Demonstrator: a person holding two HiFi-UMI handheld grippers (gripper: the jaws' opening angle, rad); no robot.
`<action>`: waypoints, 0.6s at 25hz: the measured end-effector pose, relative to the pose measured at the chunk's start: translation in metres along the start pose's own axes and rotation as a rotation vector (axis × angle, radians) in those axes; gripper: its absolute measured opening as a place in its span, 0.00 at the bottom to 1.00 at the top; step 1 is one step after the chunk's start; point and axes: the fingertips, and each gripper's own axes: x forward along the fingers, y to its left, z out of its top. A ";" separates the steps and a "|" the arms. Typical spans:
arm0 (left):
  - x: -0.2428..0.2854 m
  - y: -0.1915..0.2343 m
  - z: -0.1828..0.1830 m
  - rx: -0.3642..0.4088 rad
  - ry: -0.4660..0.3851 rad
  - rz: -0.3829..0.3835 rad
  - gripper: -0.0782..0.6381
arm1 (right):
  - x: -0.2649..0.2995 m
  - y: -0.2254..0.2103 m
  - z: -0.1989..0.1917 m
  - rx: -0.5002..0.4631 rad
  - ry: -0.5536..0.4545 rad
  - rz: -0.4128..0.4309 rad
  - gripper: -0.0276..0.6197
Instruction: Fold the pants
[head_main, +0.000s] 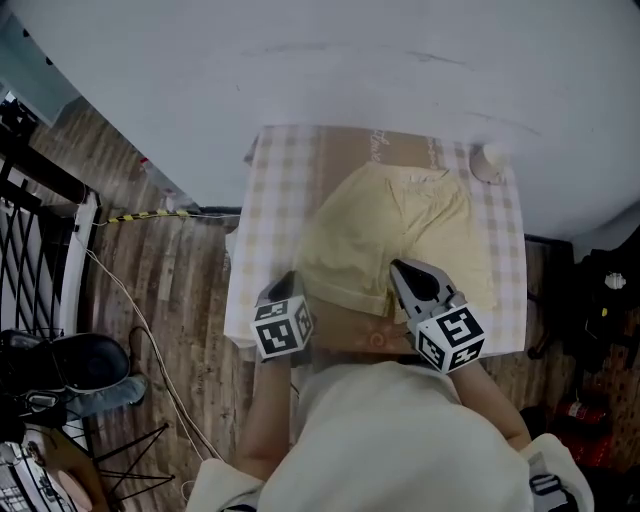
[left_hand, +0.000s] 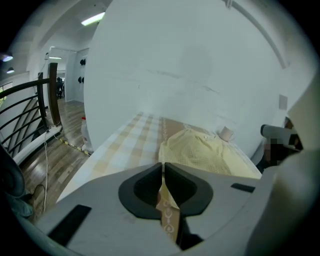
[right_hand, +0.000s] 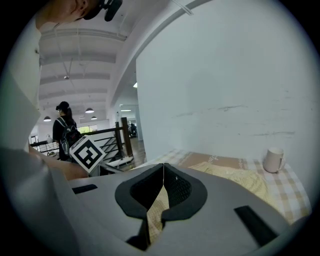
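Your table (head_main: 240, 300) sits mid-frame in the head view, draped in a beige-and-white checked cloth (head_main: 275, 200) with a brown printed strip (head_main: 345, 150) running down its centre. The pale yellow pants (head_main: 390, 230) lie spread over that strip, waist toward the top of the frame. A small cup (head_main: 487, 162) stands upright at the table's upper right corner.

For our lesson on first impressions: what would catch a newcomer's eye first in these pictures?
The pale yellow pants lie spread on a checked tablecloth, filling the middle of the head view. At their near edge the right gripper is shut on the pants, while the left gripper is shut on tan printed fabric. A white cup stands at the table's far right corner.
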 end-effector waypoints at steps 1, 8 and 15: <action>-0.001 -0.007 0.003 -0.005 -0.011 0.002 0.13 | -0.004 -0.005 -0.001 -0.003 -0.001 0.006 0.04; -0.006 -0.066 0.014 -0.039 -0.061 0.005 0.13 | -0.041 -0.055 -0.001 -0.010 -0.017 0.024 0.04; -0.009 -0.133 0.015 -0.050 -0.081 -0.035 0.13 | -0.076 -0.094 -0.009 0.016 -0.029 0.028 0.04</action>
